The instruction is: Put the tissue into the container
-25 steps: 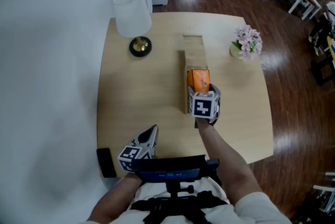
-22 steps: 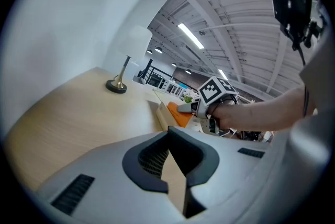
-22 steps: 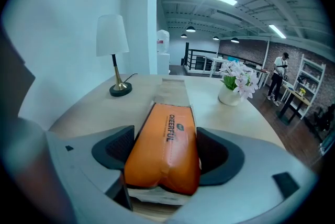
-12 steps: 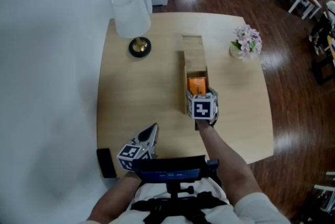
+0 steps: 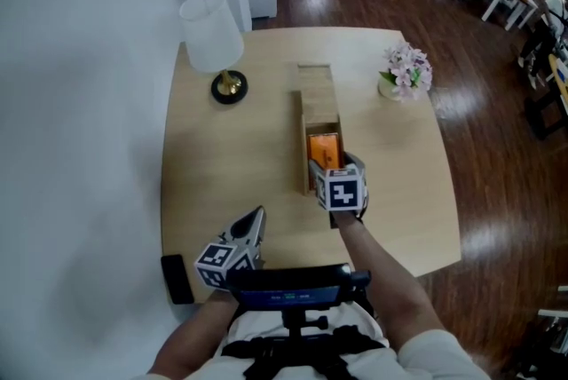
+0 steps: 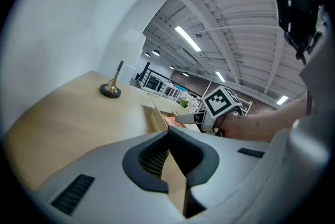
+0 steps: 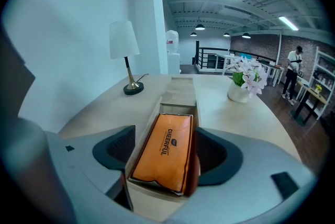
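Right gripper (image 5: 328, 170) is at mid-desk, jaws wide apart, straddling the near end of the container (image 5: 317, 94). We read no clamp on anything.

Tissue pack (image 7: 165, 152) lies in the container's open near half, between the jaws. Its right edge seems to ride against the right jaw.

Left gripper (image 5: 256, 218) hovers over the near-left corner, jaws together, empty.

Risk, our judgement: if that edge catches on withdrawal, the pack could be dragged up or left skewed.

Desk (image 5: 231, 156) is pale matte wood, with a lamp (image 5: 211, 34) toward the far-left corner and flowers (image 5: 406, 70) toward the far-right. The floor (image 5: 497, 130) is dark plank.
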Demonstrator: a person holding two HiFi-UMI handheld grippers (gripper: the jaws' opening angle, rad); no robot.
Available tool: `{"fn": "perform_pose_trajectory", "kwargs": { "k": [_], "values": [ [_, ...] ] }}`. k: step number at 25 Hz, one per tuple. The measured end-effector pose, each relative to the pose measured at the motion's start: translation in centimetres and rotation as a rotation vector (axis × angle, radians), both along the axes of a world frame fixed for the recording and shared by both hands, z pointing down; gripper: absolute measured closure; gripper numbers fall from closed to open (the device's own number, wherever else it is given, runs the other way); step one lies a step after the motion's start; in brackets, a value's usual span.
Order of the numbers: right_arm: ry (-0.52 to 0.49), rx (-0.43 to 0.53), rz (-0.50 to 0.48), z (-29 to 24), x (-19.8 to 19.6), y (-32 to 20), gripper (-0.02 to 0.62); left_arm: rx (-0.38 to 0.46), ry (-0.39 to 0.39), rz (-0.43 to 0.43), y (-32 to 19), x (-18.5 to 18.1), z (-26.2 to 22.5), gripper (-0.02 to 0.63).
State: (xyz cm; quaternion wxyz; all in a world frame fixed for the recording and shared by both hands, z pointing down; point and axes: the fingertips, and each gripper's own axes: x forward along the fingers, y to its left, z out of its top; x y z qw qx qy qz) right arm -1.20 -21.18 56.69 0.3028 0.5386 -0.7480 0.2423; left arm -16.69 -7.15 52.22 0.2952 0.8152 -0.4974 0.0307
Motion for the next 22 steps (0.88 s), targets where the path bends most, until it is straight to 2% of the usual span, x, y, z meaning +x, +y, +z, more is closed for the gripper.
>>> {"fn": "perform_pose_trajectory", "kwargs": {
  "k": [6, 10, 22],
  "values": [
    [-0.05, 0.033, -0.046, -1.4, 1.3, 1.7, 0.225, 0.043, 0.0, -0.028, -1.3, 0.6, -2.8, 0.618],
    [-0.129, 0.05, -0.077, -2.7, 3.1, 3.3, 0.225, 0.073, -0.005, -0.029, -1.7, 2.1, -4.1, 0.618],
    [-0.26, 0.085, -0.183, -5.7, 9.9, 8.7, 0.227, 0.104, -0.007, 0.004, -0.2, 9.4, -6.8, 0.618]
  ]
}}
